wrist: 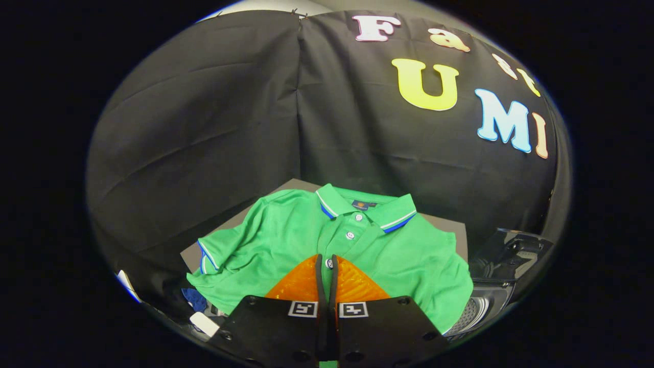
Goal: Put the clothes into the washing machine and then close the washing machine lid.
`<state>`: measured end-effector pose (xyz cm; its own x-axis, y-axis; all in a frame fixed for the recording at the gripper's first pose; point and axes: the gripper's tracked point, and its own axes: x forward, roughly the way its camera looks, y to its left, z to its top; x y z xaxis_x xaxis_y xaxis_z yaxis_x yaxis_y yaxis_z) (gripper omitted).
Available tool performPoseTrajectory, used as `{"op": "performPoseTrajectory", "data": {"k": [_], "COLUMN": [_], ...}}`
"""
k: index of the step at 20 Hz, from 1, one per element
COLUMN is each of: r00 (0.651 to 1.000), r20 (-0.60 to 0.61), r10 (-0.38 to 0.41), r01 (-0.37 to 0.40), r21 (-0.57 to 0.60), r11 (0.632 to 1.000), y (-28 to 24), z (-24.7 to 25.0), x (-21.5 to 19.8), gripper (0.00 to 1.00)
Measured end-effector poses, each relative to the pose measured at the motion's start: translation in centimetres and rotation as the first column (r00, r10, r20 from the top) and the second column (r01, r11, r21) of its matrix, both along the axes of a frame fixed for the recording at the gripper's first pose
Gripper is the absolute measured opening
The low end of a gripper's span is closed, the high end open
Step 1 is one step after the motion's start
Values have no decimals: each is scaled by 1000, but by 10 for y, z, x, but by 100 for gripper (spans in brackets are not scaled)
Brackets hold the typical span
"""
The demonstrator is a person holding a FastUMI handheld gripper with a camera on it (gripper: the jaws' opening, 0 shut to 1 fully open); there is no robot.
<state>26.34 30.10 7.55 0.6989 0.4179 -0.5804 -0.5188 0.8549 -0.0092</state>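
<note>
Claw (327,260) closed — over one green shirt (286,240)

Dim, even light overall. The green shirt (306,240) just beyond the tongs (327,260) is brightest and sharp. Fisheye bending curves the wall folds outward; far edges darken and soften, without glare or strong shadows.

My one camera rode on my gripper (327,263), looking forward and down along its closed-together fingers, close above the green shirt (286,240).
</note>
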Motion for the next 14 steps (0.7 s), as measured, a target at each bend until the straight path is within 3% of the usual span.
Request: {"op": "performPoseTrajectory", "data": {"k": [5,14], "r00": [996,982], "r20": [92,186], "r10": [-7,-39], "r01": [10,35], "r21": [-28,27], "r11": [1000,999], "y": [-12,-33], "z": [32,95], "x": [8,13], "gripper": [2,2]}}
